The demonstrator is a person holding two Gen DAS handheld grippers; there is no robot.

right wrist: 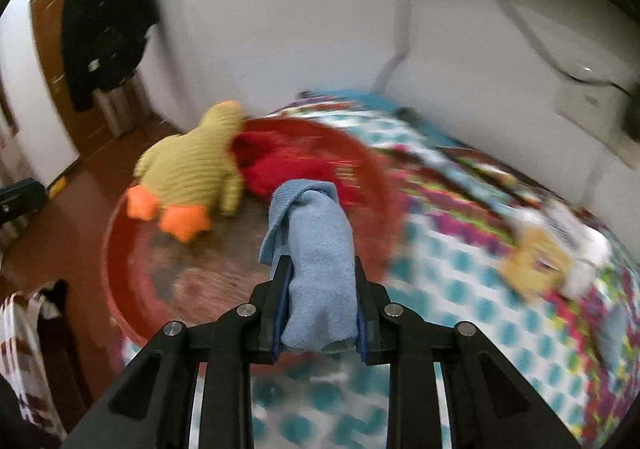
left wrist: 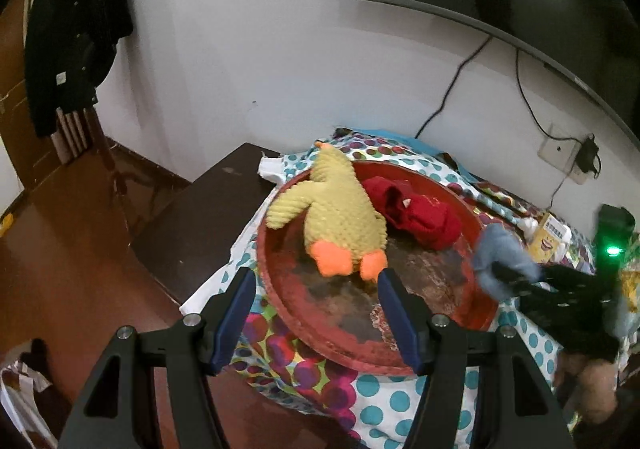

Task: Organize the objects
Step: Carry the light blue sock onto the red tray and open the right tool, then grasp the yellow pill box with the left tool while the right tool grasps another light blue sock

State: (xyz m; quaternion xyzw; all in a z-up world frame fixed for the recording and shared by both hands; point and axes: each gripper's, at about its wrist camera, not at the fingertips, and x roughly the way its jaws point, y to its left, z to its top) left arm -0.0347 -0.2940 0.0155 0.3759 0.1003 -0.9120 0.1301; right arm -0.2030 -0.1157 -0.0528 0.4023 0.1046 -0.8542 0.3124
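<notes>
the right gripper [right wrist: 320, 281] pinches a rolled pale blue terry cloth [right wrist: 316, 261]; carry it toward 11 o'clock over the round red tray's [right wrist: 368, 185] rim, release low. left gripper [left wrist: 316, 281] spread, empty.

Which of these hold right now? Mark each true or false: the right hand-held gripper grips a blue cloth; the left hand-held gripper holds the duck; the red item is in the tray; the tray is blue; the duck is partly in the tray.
1. The right hand-held gripper grips a blue cloth. True.
2. The left hand-held gripper holds the yellow plush duck. False: its jaws stand open with nothing between them.
3. The red fabric item lies in the tray. True.
4. The tray is blue. False: it is red, with a worn bottom.
5. The duck lies partly in the tray. True.
</notes>
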